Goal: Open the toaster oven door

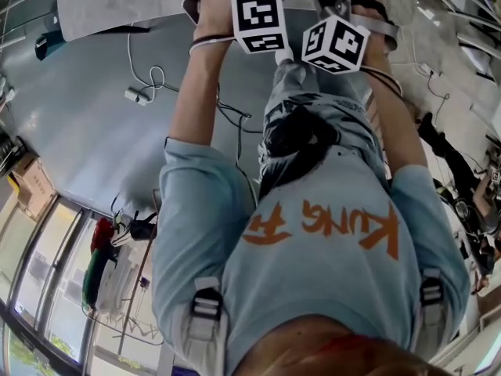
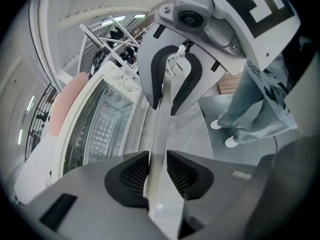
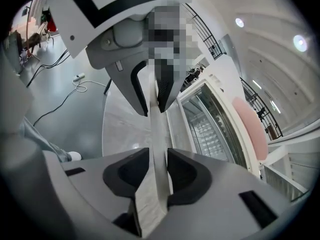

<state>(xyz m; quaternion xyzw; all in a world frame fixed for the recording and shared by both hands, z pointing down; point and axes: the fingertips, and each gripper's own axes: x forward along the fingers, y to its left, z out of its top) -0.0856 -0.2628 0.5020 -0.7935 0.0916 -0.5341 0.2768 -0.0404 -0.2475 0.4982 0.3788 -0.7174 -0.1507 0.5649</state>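
Both grippers have hold of the same bar here. At the bottom middle of the left gripper view, the left gripper (image 2: pixel 158 171) has its jaws nearly together, with the pads squeezing the pale door handle (image 2: pixel 161 126) from both sides. It's the same deal bottom centre in the right gripper view: the right gripper (image 3: pixel 159 171) has only a narrow gap, and the handle is pinched in it.

In each view the handle runs up the frame to the other gripper, which bites it further along. Just beside the handle is the glass toaster oven door (image 2: pixel 97 129), left of centre in the left gripper view and right of centre in the right one. A pink patch (image 2: pixel 65 101) shows on the oven body past the door. The grey tabletop (image 2: pixel 192 134) is next, then the floor (image 3: pixel 50 59) with a white cable (image 3: pixel 82 86).
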